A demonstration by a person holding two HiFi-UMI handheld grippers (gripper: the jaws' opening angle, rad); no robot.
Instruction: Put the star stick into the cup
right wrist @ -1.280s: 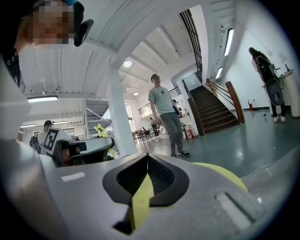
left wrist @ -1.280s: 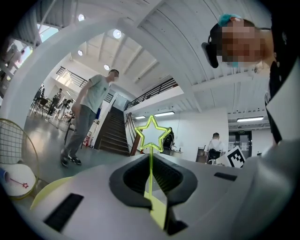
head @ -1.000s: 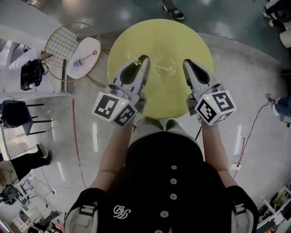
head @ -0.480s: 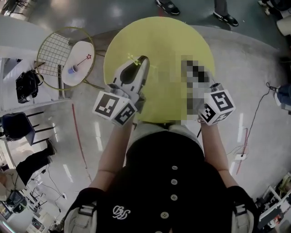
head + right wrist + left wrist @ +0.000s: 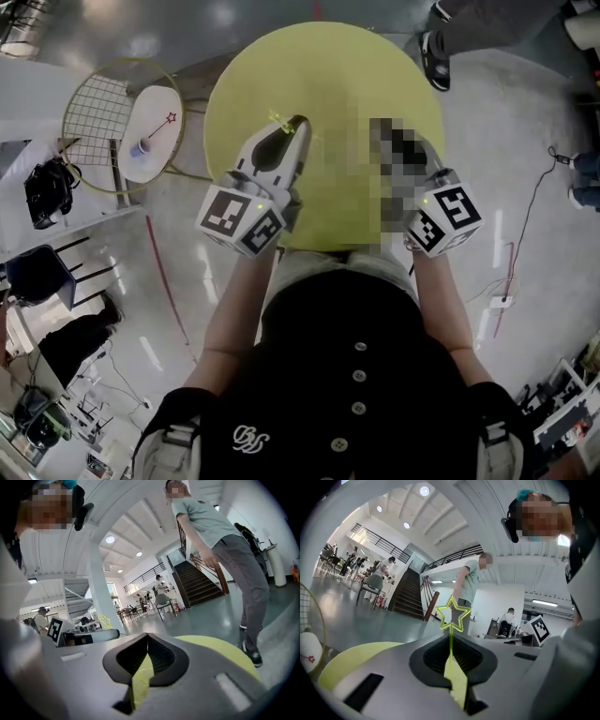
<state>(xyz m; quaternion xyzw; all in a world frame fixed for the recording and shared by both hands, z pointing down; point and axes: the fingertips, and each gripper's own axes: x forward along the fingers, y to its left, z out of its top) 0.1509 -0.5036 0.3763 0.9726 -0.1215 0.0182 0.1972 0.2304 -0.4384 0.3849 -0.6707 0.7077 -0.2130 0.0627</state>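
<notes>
Over yellow table [image 5: 347,84]: left fingers [image 5: 393,667] pinch star stick [image 5: 451,641], star beyond tips; right fingers [image 5: 211,667] pressed together.

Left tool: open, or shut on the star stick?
Shut on the star stick: the left tool's jaws meet around its thin stem, with the star past the tips.

The left forearm [image 5: 234,314] and the right forearm [image 5: 442,305] reach forward from the torso, roughly parallel and well apart; the left gripper [image 5: 297,125] points ahead and about level, its left marker cube [image 5: 240,220] facing up at the wrist; its jaws are pressed together on the thin stem of the star stick [image 5: 451,617], which stands upright above the tips; the right gripper [image 5: 147,636] points ahead and tips slightly downward, its right marker cube [image 5: 446,219] also facing up; its jaws meet at the tips.
</notes>
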